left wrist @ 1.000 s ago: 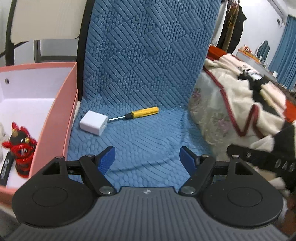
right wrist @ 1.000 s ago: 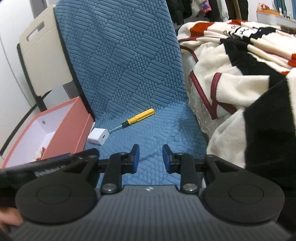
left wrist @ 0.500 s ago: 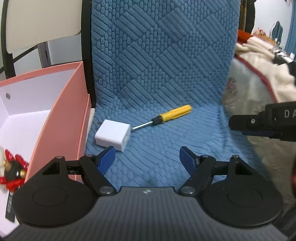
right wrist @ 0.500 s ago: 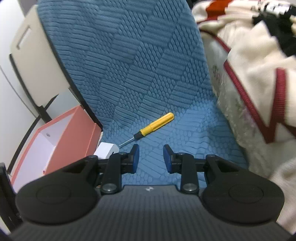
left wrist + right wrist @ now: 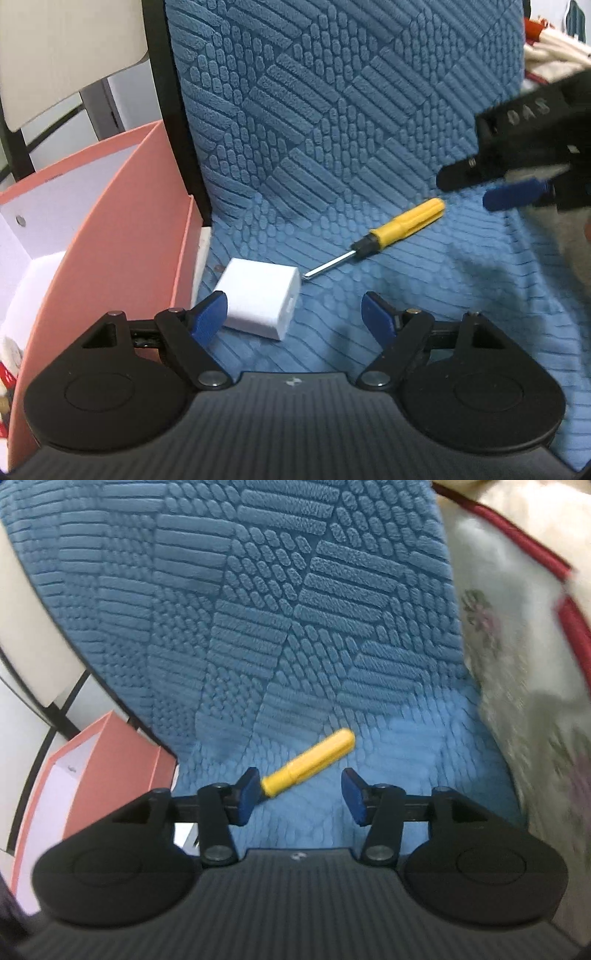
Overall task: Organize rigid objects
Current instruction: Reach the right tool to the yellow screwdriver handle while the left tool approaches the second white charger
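Observation:
A white cube charger (image 5: 260,299) lies on the blue quilted seat cover (image 5: 369,129), beside a yellow-handled screwdriver (image 5: 402,223). My left gripper (image 5: 293,315) is open, with its left fingertip (image 5: 208,315) just in front of the charger. My right gripper (image 5: 301,795) is open just short of the screwdriver's yellow handle (image 5: 312,762); its left finger hides the handle's near end. The right gripper also shows in the left wrist view (image 5: 517,155), above the screwdriver's handle end.
An open pink box (image 5: 122,236) with a white inside stands at the left edge of the seat, with a red toy partly seen inside (image 5: 7,373). A cream and red blanket (image 5: 517,664) lies to the right. A chair back stands behind.
Both grippers moved forward and down toward the seat. The left gripper closed in on the charger. The right gripper opened its jaws wider and came up to the screwdriver handle.

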A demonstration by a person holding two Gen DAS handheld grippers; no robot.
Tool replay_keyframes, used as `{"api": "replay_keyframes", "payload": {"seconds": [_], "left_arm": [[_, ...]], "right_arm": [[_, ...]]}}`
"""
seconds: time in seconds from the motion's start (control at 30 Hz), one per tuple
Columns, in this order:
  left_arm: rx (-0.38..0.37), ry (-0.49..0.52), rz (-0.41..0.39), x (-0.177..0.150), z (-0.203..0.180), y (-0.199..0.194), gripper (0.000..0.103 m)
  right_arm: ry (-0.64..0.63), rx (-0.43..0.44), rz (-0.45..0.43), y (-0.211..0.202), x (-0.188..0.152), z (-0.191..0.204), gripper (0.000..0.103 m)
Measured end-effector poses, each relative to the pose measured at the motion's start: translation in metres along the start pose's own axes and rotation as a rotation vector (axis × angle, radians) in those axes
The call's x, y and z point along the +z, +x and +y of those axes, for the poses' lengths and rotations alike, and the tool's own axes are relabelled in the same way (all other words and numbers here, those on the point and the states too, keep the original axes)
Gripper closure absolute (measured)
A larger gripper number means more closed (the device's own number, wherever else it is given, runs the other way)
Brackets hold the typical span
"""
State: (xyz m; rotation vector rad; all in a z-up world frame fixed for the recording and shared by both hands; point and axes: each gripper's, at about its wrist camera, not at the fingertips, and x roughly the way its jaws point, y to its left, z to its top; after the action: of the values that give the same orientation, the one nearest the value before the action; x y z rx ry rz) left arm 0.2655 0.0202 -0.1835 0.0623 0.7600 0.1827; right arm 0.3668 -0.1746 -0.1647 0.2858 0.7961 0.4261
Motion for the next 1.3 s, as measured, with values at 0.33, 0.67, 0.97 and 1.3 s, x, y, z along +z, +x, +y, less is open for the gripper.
{"api": "replay_keyframes", "payload": {"seconds": [0.33, 0.67, 0.97, 1.3], "left_arm": [[0.065, 0.077, 0.014, 0.003, -0.01, 0.023, 0.018], [0.113, 0.134, 0.0, 0.002, -0.019, 0.035, 0.013], [0.052, 0.12, 0.006, 0.005, -0.014, 0.03, 0.017], [-0.084, 0.102, 0.0, 0.005, -0.015, 0.015, 0.026]], "right_arm": [[-0.012, -0.004, 0.067, 0.059, 0.031, -0.013, 0.05], [-0.066, -0.004, 0.11, 0.083, 0.035, -0.011, 0.055], [-0.113, -0.02, 0.187, 0.081, 0.033, -0.012, 0.068], [-0.15, 0.004, 0.229, 0.033, 0.001, -0.011, 0.068]]}}
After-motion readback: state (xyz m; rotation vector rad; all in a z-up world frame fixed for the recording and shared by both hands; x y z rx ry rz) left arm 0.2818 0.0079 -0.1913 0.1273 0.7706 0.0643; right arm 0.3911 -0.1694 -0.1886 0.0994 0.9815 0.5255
